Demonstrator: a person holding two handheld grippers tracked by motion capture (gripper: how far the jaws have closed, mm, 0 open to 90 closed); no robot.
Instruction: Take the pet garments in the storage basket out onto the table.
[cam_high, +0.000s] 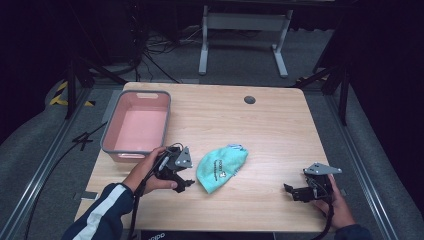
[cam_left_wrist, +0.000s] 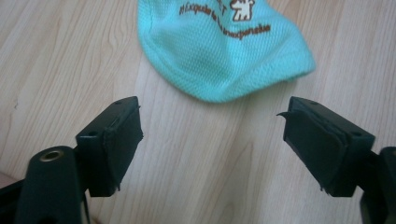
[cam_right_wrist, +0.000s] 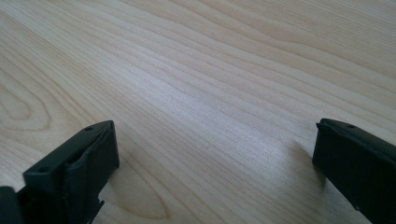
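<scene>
A mint-green mesh cap (cam_high: 220, 168) with brown print lies on the wooden table (cam_high: 270, 130), near the middle of its front half. In the left gripper view the cap (cam_left_wrist: 224, 46) lies just beyond the jaws, apart from them. My left gripper (cam_high: 187, 184) sits just left of the cap, open, with bare wood between its jaws (cam_left_wrist: 212, 135). My right gripper (cam_high: 290, 191) rests near the front right corner, pointing left toward the cap. Its jaws stand open over bare wood (cam_right_wrist: 215, 149).
A pink bin with a grey rim (cam_high: 111, 129) stands at the table's left side, behind my left hand. A dark round grommet (cam_high: 249, 99) sits near the far edge. Cables and a white desk frame (cam_high: 245, 22) lie on the floor beyond.
</scene>
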